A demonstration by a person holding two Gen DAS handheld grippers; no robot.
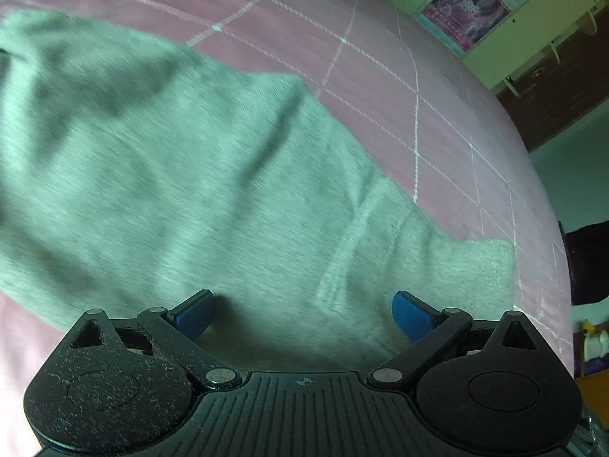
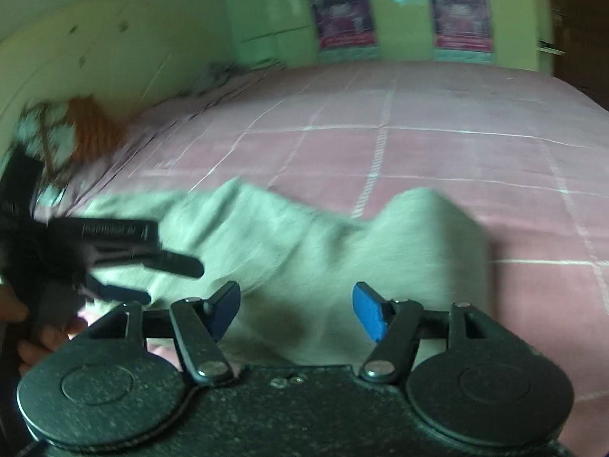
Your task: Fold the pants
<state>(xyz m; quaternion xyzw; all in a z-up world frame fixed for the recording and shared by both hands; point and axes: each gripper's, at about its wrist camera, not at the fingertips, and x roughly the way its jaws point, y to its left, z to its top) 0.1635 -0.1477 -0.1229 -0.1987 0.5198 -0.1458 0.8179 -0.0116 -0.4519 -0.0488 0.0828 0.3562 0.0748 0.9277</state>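
Observation:
Light grey-green pants (image 1: 198, 175) lie spread on a pink checked bed cover (image 1: 380, 76). My left gripper (image 1: 302, 314) is open, its blue pads wide apart just above the cloth near one end. In the right wrist view the pants (image 2: 304, 243) lie bunched with raised folds. My right gripper (image 2: 297, 310) is open over their near edge, holding nothing. The left gripper (image 2: 125, 251) shows there at the left, blurred, over the pants' left part.
The bed cover (image 2: 437, 144) stretches far beyond the pants. Green cupboards with posters (image 2: 342, 15) stand behind the bed. An orange and patterned pillow (image 2: 76, 129) lies at the far left. A dark object (image 1: 586, 262) sits past the bed's right edge.

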